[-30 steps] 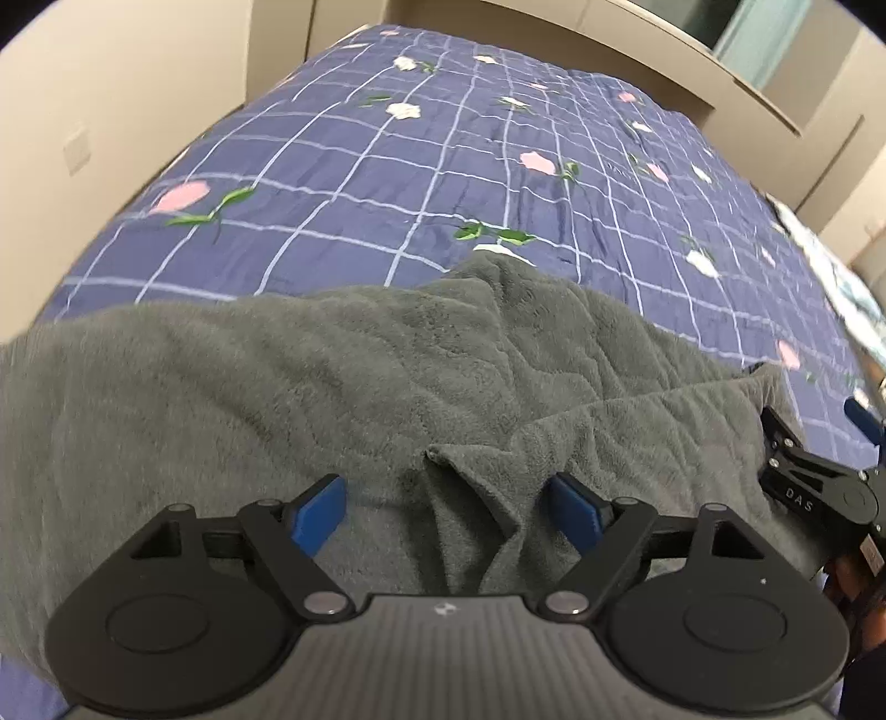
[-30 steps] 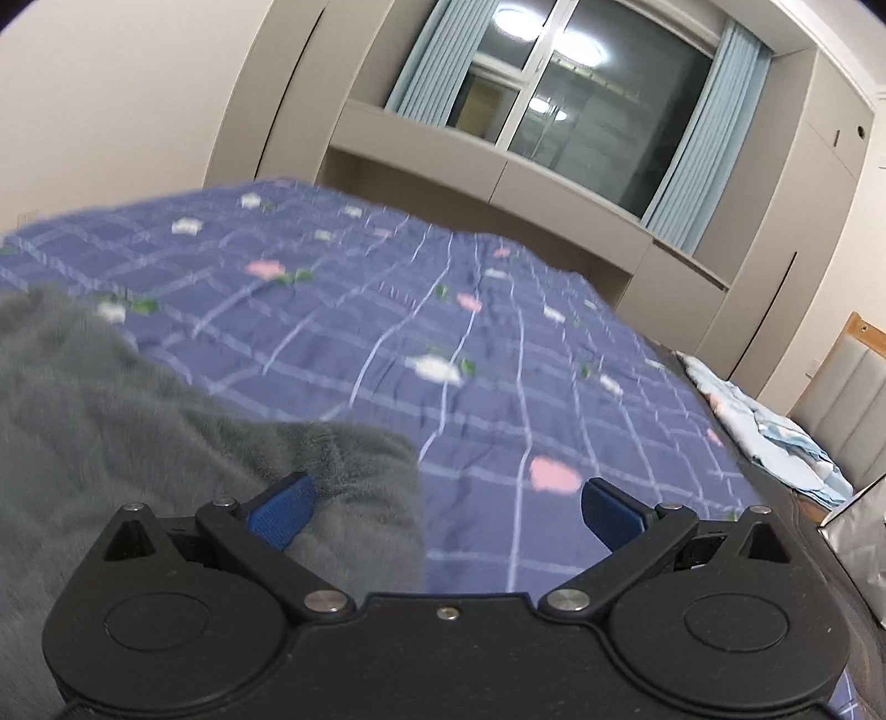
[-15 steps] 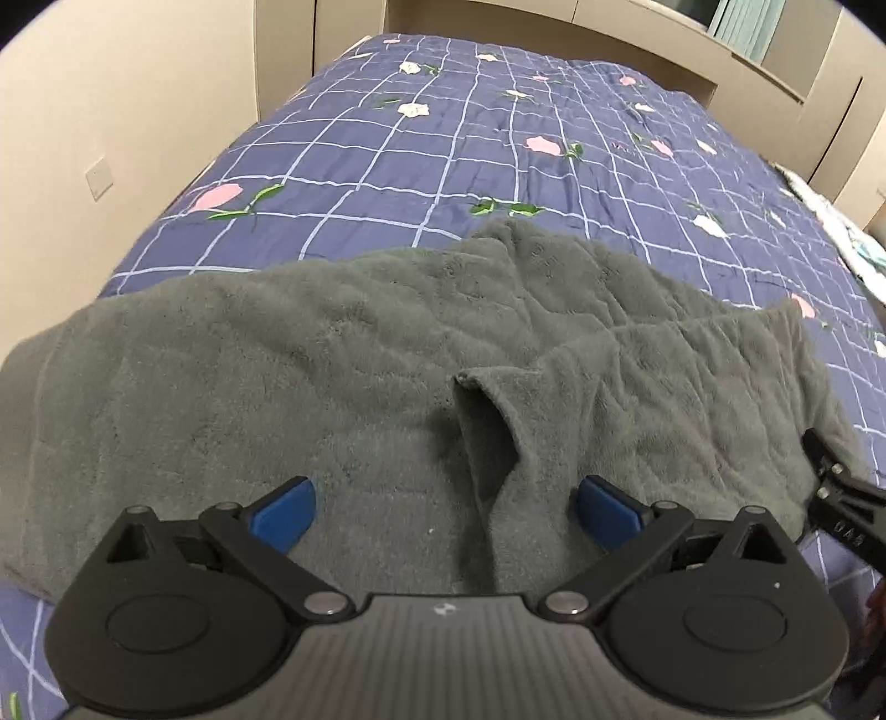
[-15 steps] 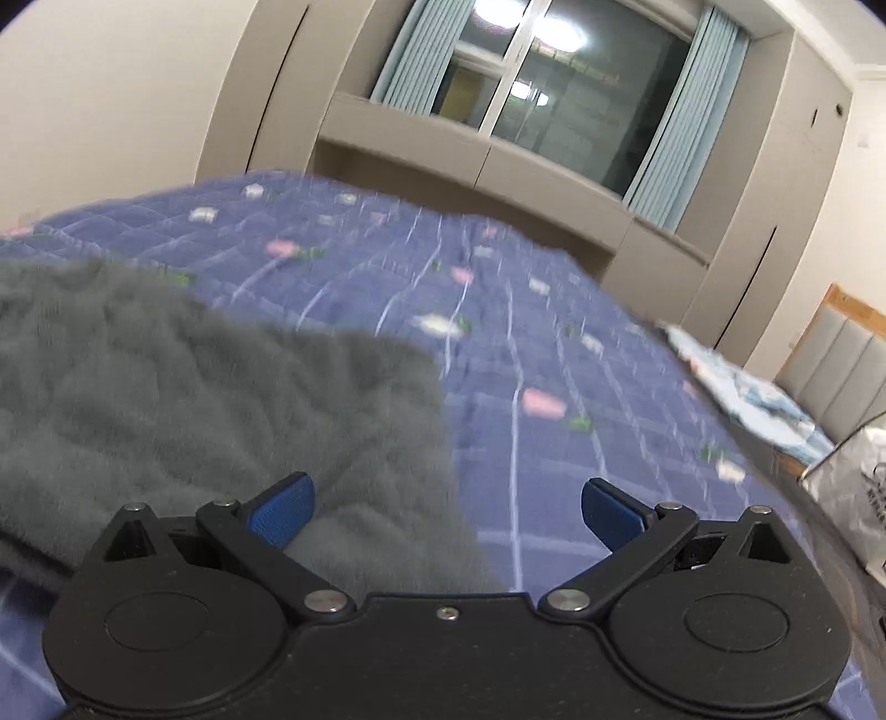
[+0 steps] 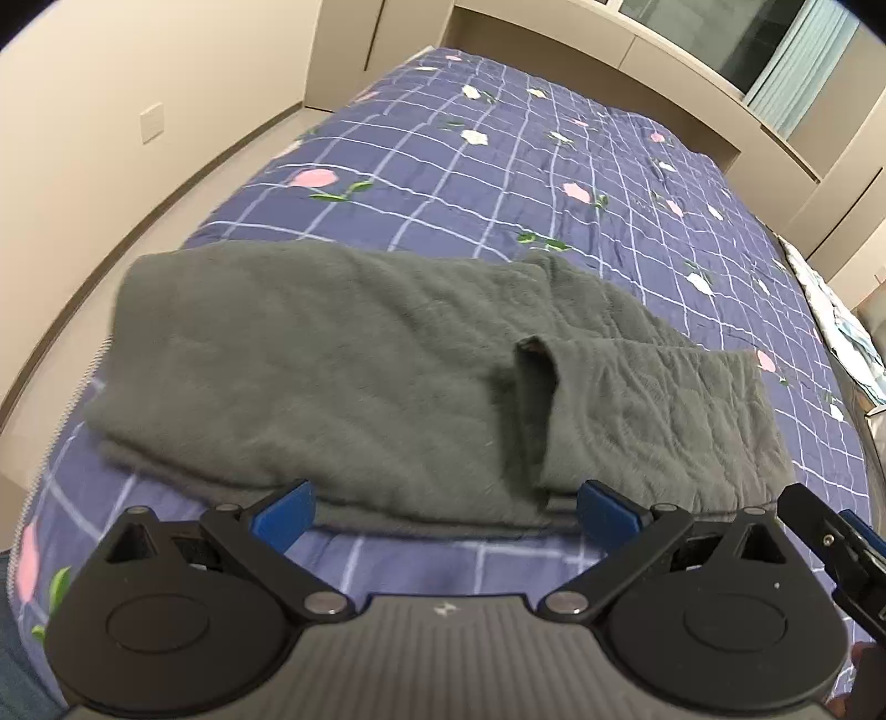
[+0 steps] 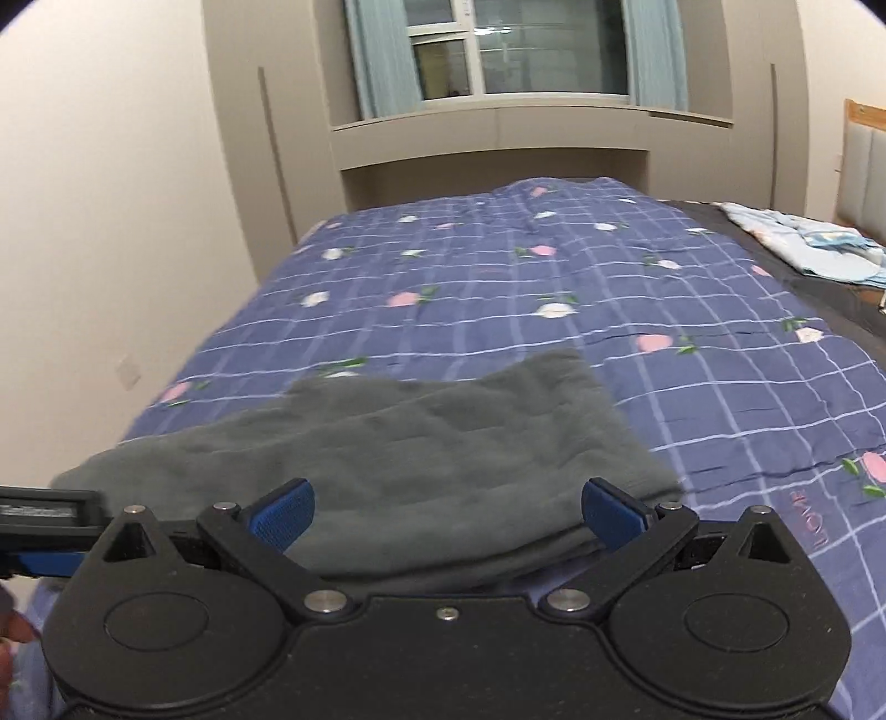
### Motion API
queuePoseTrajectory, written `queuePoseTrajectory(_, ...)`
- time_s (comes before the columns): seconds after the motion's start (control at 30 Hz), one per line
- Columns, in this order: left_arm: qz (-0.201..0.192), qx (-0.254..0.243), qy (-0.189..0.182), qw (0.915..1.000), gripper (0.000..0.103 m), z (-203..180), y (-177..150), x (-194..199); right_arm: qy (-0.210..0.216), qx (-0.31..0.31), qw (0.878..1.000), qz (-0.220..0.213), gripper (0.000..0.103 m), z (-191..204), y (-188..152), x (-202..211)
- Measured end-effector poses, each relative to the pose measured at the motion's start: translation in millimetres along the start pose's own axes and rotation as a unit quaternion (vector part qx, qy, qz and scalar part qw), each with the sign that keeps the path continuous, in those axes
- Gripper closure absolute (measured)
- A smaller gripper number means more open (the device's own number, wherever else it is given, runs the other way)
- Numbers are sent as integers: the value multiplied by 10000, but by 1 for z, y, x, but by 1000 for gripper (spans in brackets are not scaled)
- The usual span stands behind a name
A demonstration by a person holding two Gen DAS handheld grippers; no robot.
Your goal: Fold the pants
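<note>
We are holding our left claw [image 5: 446, 512] spread wide, with nothing pinched between its blue pads [image 5: 285, 509]. The grey pants [image 5: 421, 387] are lying just ahead of it on the bed [image 5: 498, 183], folded into a thick bundle, with one flap doubled over on the right and a raised crease running toward the right pad. The near edge of the pants is sitting just beyond the pad tips, apart from them.

We are holding our right claw [image 6: 447, 512] spread wide too, gripping nothing. Ahead of it and slightly to its left the pants [image 6: 421, 443] are resting flat on the checked, flowered quilt [image 6: 554, 277]. Part of our left claw [image 6: 44, 520] is showing off to the left of the right one. Far ahead, a window [image 6: 520, 50] with pale curtains is facing us.
</note>
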State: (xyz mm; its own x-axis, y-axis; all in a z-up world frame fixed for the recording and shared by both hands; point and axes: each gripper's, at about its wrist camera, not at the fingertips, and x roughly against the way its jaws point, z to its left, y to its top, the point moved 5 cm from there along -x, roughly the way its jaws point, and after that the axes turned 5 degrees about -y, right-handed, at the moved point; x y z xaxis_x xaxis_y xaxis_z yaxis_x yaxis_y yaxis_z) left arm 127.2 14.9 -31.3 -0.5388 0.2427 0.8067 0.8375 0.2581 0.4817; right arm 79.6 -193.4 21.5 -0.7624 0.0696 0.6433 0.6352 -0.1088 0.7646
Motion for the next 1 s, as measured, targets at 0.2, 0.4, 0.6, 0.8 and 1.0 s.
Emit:
queuePoseTrajectory(0.2, -118, 183, 72, 9997, 1, 30, -8, 19, 109, 121, 9998, -73, 0, 33, -1, 26)
queuePoseTrajectory(0.4, -143, 559, 181, 9982, 1, 69, -10, 25, 112, 294, 9995, -83, 0, 54, 2, 27)
queuePoseTrajectory(0.6, -88, 939, 237, 9953, 1, 101, -11, 21, 79, 437, 9990, -4, 0, 72, 5, 20)
queuePoseTrajectory(0.8, 2, 1141, 239, 9932, 1, 118, -10, 11, 95, 561, 9983, 124, 0, 88, 5, 8)
queuePoseTrajectory(1.0, 127, 1290, 171, 9914, 1, 125, -9, 1, 125, 700, 9971, 278, 0, 104, 4, -7)
